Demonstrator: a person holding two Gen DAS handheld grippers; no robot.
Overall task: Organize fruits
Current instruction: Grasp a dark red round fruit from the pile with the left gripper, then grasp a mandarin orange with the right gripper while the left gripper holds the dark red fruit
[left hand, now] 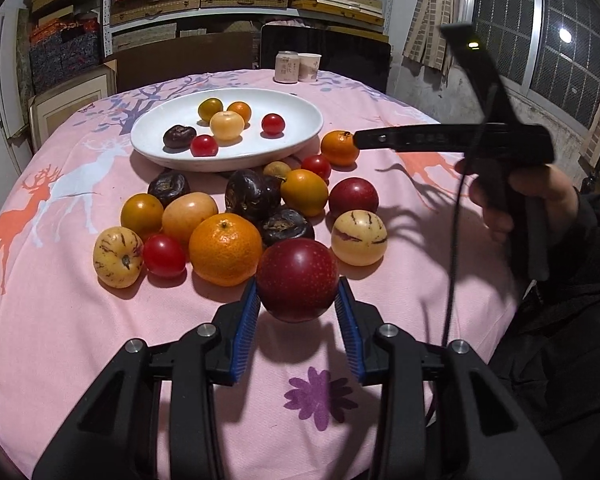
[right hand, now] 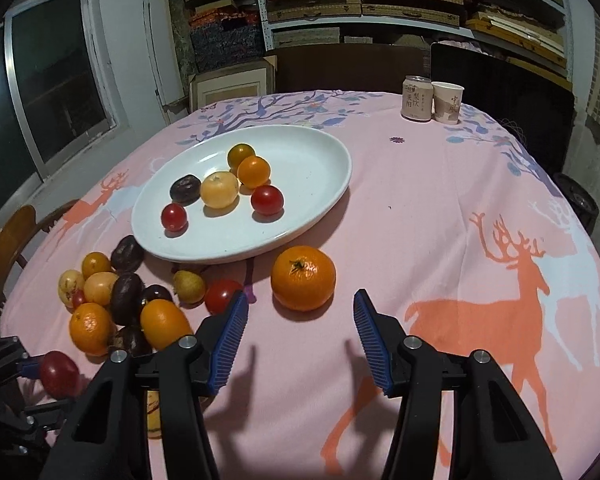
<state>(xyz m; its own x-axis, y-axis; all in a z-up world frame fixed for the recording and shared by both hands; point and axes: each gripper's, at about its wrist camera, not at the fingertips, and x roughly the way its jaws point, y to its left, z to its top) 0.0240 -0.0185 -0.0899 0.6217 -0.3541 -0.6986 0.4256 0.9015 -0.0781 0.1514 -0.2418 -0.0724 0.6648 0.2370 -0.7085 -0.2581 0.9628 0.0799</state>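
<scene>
My left gripper is shut on a dark red plum and holds it just above the pink cloth, in front of a pile of loose fruit. The plum also shows at the left edge of the right wrist view. A white oval plate behind the pile holds several small fruits. My right gripper is open, close in front of an orange mandarin that lies beside the plate. In the left wrist view the right gripper is next to that mandarin.
A drink can and a paper cup stand at the table's far edge. The round table carries a pink deer-print cloth. A wooden chair stands at the left. Shelves of boxes fill the back wall.
</scene>
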